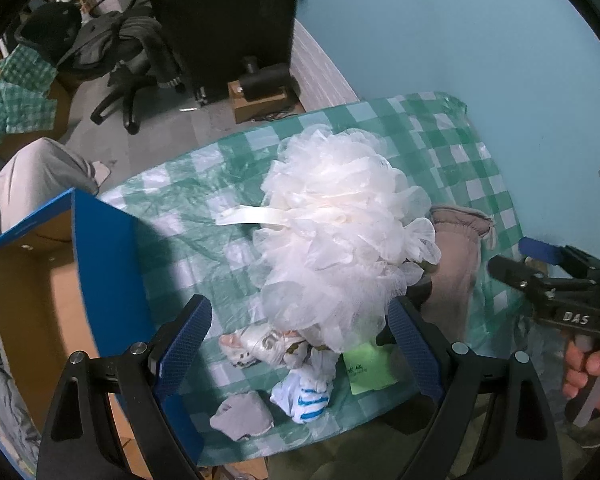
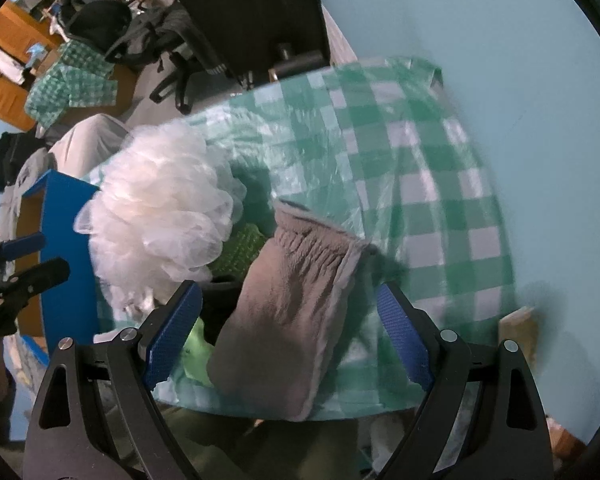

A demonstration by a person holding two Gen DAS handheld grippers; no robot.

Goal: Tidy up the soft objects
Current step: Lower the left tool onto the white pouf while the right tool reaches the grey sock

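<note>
A big white mesh bath pouf [image 1: 336,236] lies on the green-checked table cloth [image 1: 440,140], with its ribbon loop pointing left. My left gripper [image 1: 300,344] hangs open above the pouf's near end, nothing between its fingers. Below the pouf lie a printed white cloth [image 1: 256,346], a blue-striped white sock [image 1: 306,394], a grey cloth [image 1: 242,420] and a light green piece [image 1: 370,366]. A taupe fleece mitt [image 2: 288,316] lies right of the pouf [image 2: 160,216]. My right gripper [image 2: 288,320] is open, its fingers on either side of the mitt [image 1: 456,264]. A green knitted cloth [image 2: 240,252] peeks out between pouf and mitt.
An open cardboard box with blue flaps [image 1: 104,264] stands at the table's left edge. A light blue wall [image 1: 480,32] runs behind and to the right. Beyond the table are an office chair [image 1: 128,64] and a black cabinet [image 1: 220,20]. A hand [image 1: 592,372] holds the right gripper's handle.
</note>
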